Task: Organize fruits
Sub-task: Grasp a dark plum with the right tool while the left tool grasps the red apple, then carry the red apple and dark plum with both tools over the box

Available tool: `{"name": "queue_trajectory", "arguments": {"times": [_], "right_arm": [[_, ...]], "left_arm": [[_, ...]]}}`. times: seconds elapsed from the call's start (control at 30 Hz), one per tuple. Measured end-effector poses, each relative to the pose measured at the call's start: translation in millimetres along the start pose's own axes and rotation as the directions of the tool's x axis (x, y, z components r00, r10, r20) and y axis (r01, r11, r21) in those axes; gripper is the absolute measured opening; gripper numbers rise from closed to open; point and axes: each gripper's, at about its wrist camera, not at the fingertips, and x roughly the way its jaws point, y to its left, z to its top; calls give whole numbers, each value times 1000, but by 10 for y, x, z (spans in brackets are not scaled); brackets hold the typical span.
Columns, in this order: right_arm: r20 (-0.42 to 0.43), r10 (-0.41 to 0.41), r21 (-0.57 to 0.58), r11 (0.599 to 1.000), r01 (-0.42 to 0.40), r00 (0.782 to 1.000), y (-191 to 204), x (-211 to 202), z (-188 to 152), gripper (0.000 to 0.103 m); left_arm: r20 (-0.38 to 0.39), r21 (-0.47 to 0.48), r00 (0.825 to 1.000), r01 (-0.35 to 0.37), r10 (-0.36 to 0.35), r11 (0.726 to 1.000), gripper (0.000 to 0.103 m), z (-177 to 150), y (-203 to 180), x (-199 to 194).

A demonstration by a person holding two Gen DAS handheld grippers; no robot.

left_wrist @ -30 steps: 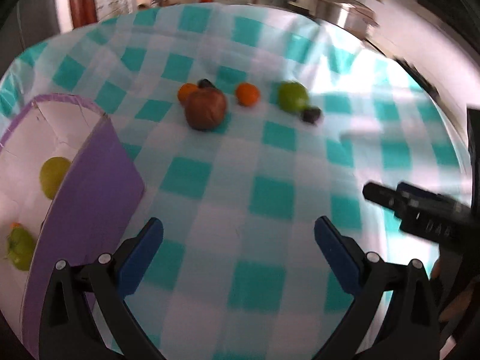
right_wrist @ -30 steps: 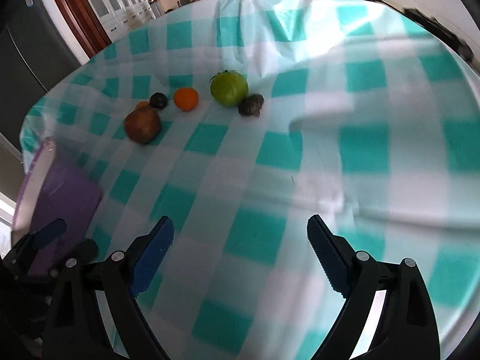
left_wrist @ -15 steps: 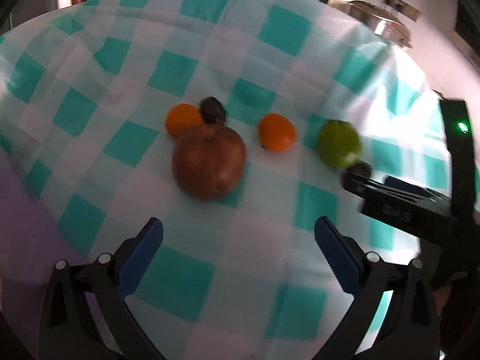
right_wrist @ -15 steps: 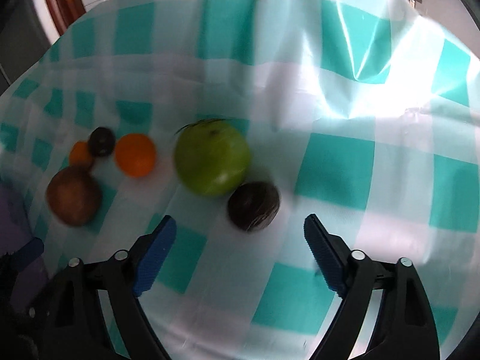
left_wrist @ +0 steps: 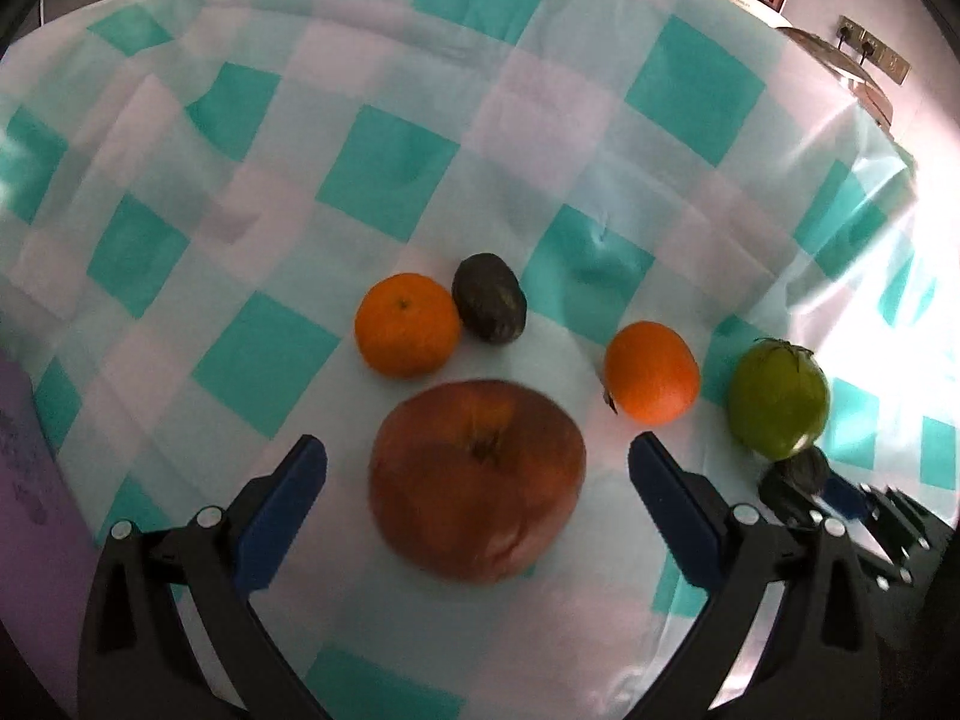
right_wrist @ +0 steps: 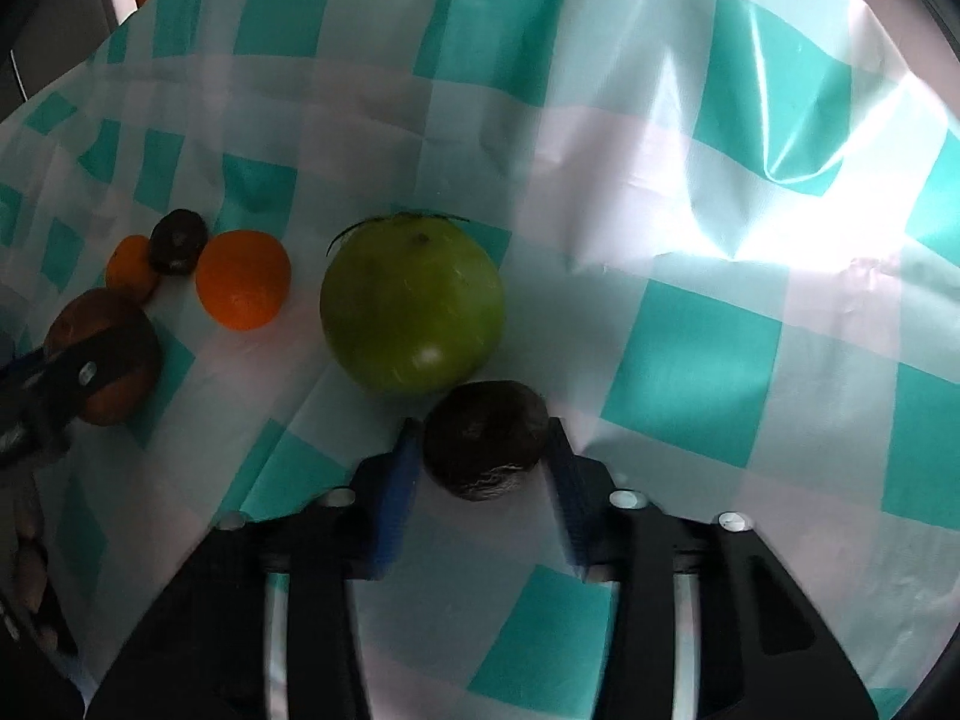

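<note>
Fruits lie on a teal-checked cloth. In the left wrist view my left gripper (left_wrist: 477, 453) is open, its blue pads on either side of a big reddish-brown fruit (left_wrist: 477, 480). Behind it lie an orange (left_wrist: 407, 324), a dark fruit (left_wrist: 489, 306), a second orange (left_wrist: 651, 372) and a green fruit (left_wrist: 779, 399). In the right wrist view my right gripper (right_wrist: 482, 438) is shut on a dark round fruit (right_wrist: 485, 438) that rests just in front of the green fruit (right_wrist: 413, 300).
A purple box edge (left_wrist: 24, 480) shows at the far left of the left wrist view. My right gripper (left_wrist: 840, 498) appears there at the lower right. The left gripper's finger (right_wrist: 78, 372) crosses the reddish-brown fruit in the right wrist view.
Both grippers moved forward to the fruits. The left one now straddles the reddish-brown fruit. The right one closed from wide open onto the dark round fruit.
</note>
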Motion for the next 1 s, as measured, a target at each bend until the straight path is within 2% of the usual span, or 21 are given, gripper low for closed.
{"name": "queue_trajectory", "arguments": {"times": [0.03, 0.07, 0.1, 0.13, 0.27, 0.37, 0.5, 0.67, 0.87, 1.0], "right_arm": [[0, 4, 7, 1000, -4, 1000, -7, -25, -30, 40], [3, 6, 16, 1000, -6, 1000, -17, -68, -79, 40], [6, 10, 32, 999, -10, 1000, -31, -123, -138, 40], [9, 17, 49, 999, -18, 1000, -43, -187, -177, 40], [22, 48, 119, 992, -50, 999, -120, -472, -432, 40], [40, 68, 141, 987, -73, 997, -149, -732, -651, 40], [65, 104, 146, 983, -113, 992, -145, -1085, -959, 40], [107, 129, 64, 989, -136, 986, -23, -1599, -1390, 40], [193, 147, 11, 988, -152, 970, -146, -2268, -1821, 40], [253, 160, 28, 985, -172, 954, -306, -2554, -1926, 40]], "left_arm": [[-19, 13, 1000, -3, 4, 1000, 101, 6, -5, 52], [-34, 22, 999, -1, 2, 1000, 89, 0, -3, 85], [-49, 34, 999, 10, -9, 999, 72, -19, -1, 111], [-35, 73, 999, -14, 17, 997, 66, -43, -25, 89], [-70, 97, 997, 34, -27, 995, 65, -192, -18, -21], [-74, 154, 996, 60, -49, 986, 65, -442, -107, -282], [-57, 246, 994, 104, -92, 964, 65, -853, -269, -799], [-37, 316, 993, 121, -115, 941, 65, -1543, -555, -1513], [73, 334, 988, 105, -137, 937, 65, -1949, -687, -2339], [149, 292, 980, 86, -134, 952, 65, -2100, -686, -2866]]}}
